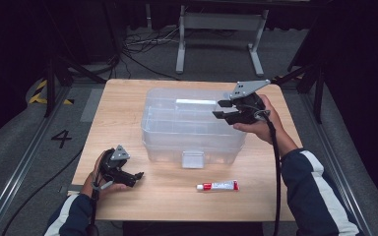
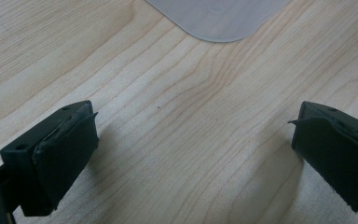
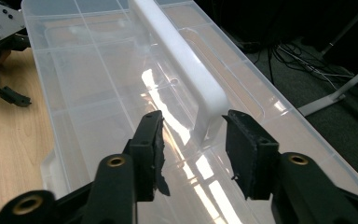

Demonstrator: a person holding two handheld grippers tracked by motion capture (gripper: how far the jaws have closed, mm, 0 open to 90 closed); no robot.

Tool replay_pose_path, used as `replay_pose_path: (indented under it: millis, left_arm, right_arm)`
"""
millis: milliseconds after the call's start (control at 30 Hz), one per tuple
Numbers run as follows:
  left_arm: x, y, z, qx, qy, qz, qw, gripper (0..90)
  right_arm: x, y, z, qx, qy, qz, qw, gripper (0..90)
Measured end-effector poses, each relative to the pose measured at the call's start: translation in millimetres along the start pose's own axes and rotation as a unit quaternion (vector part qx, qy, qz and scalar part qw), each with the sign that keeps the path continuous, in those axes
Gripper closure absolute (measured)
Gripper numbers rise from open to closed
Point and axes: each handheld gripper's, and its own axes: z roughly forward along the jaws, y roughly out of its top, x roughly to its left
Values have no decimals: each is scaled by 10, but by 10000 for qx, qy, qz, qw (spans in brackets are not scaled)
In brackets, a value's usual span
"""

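A clear plastic box (image 1: 192, 128) with a closed lid stands in the middle of the wooden table (image 1: 128, 98). A white handle (image 1: 196, 102) runs along the lid's top. My right gripper (image 1: 221, 109) hovers at the box's right side, held in a hand. In the right gripper view its jaws (image 3: 193, 140) straddle the near end of the handle (image 3: 177, 60), with a gap still showing on the left side. My left gripper (image 1: 137, 177) lies at the table's front left, open, with only bare wood between its jaws (image 2: 193, 140).
A red and white tube (image 1: 218, 186) lies on the table in front of the box, right of its front latch (image 1: 192, 159). A rounded corner of the box (image 2: 219, 18) shows ahead of the left gripper. Metal stand legs (image 1: 179, 49) and cables lie on the floor behind the table.
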Motion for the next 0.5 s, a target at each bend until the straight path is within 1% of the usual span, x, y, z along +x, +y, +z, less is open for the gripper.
replay_pose_path:
  millis: [200, 367, 500]
  left_arm:
    - [1, 2, 3, 1, -7, -2, 10000, 5]
    - [3, 4, 2, -1, 14, 11, 10000, 4]
    - [3, 4, 2, 0, 14, 13, 10000, 5]
  right_arm:
    - [-20, 13, 34, 46, -94, 31, 9999, 634]
    - [-45, 31, 111, 204, -196, 93, 9996, 640]
    - [-55, 57, 164, 292, -246, 88, 9992, 661]
